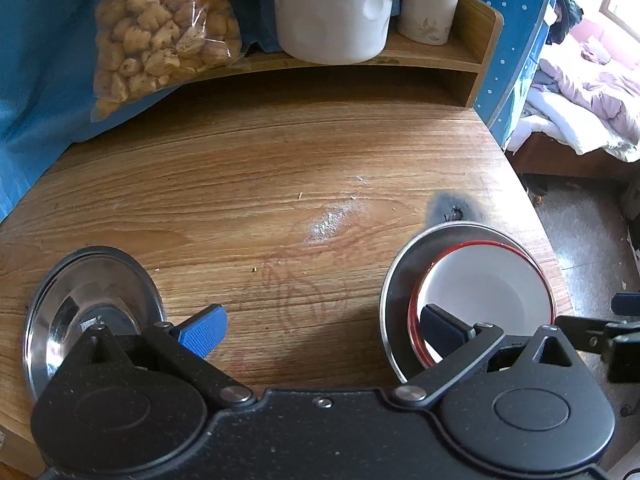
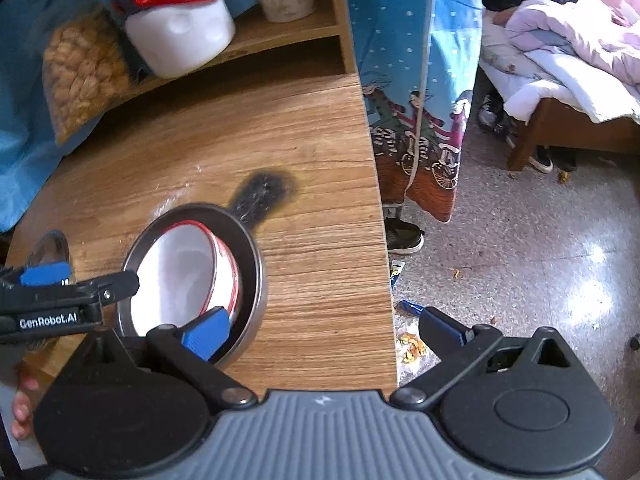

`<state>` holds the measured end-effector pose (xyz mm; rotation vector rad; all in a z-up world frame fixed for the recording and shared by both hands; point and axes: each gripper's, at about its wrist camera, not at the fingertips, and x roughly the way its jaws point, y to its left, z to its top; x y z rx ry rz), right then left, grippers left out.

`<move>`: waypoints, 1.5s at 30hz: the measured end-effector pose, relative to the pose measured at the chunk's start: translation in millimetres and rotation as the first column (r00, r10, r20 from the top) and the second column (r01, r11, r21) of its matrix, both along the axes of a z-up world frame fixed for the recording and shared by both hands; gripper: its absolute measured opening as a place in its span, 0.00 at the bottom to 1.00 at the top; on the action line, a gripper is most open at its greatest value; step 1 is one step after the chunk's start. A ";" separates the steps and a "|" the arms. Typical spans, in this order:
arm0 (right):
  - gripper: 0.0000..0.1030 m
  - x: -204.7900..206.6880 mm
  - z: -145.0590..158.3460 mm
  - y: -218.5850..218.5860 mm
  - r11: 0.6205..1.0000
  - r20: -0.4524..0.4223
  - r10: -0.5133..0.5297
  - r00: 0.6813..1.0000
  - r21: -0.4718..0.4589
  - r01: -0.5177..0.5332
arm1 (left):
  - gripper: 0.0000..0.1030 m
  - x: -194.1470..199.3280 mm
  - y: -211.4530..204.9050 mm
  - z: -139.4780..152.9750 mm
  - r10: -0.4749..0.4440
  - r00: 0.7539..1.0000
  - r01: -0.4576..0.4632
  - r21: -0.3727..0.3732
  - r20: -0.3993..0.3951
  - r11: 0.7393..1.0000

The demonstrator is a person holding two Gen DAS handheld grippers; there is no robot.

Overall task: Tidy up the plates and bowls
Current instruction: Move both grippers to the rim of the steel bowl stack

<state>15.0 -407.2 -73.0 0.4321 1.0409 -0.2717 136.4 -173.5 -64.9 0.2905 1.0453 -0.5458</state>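
Observation:
A white bowl with a red rim (image 1: 484,280) sits inside a steel plate (image 1: 396,276) at the right of the wooden table (image 1: 256,184). A second steel plate (image 1: 76,292) lies at the left. My left gripper (image 1: 320,328) is open and empty, low over the table between the two plates. In the right wrist view the bowl (image 2: 180,276) and its steel plate (image 2: 252,256) lie at the left. My right gripper (image 2: 324,332) is open and empty near the table's right edge, its left finger beside the plate.
A wooden shelf (image 1: 440,60) at the back holds a white jar (image 1: 332,16), a cup (image 1: 428,4) and a bag of snacks (image 1: 160,32). A burn mark (image 2: 264,196) lies behind the plate. Beyond the table's right edge are floor, a curtain (image 2: 408,80) and a bed (image 2: 568,60).

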 end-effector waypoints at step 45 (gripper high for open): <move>1.00 15.1 -9.0 6.0 0.992 -0.034 0.042 0.999 -0.116 -0.045 | 0.99 10.7 4.4 -10.0 0.034 0.998 -0.033 0.015 -0.058 0.999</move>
